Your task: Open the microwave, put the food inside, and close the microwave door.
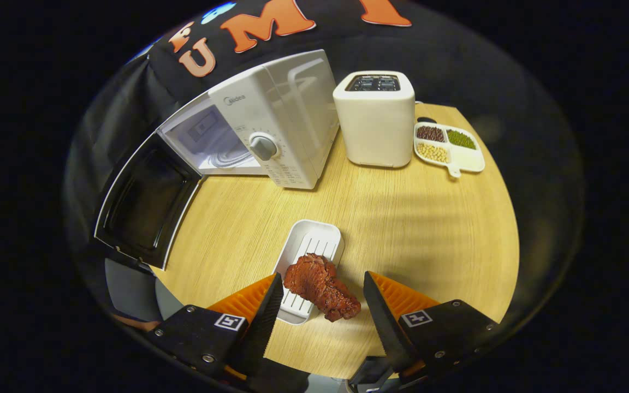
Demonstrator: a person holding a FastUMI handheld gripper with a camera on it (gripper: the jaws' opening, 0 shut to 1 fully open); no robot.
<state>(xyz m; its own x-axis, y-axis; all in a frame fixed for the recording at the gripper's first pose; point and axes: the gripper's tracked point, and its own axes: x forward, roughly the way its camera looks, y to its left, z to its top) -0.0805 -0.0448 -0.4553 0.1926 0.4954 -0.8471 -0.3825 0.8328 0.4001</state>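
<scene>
- Tongs [322, 305] are seen at the near edge of the worktop [402, 218], their two fingers spread wide apart and pressing on nothing.
- Between the fingers a reddish-brown piece of meat [321, 286] is seen, touched by neither finger.
- The meat is laid across the near right edge of a small white ribbed tray [314, 240], with its near end hanging over onto the wood.
- The tray is set just ahead of the fingers, stretching away towards the far side.
- A white microwave [276, 125] is placed at the far left, its door [142, 204] swung fully open towards the near left, so that the lit cavity is shown.
- A grey dial [263, 147] is found on the front panel of the microwave.
- A white toaster [375, 117] is stood upright just right of the microwave.
- A white divided dish [448, 146] holding dark, green and pale beans in separate compartments is placed right of the toaster.
</scene>
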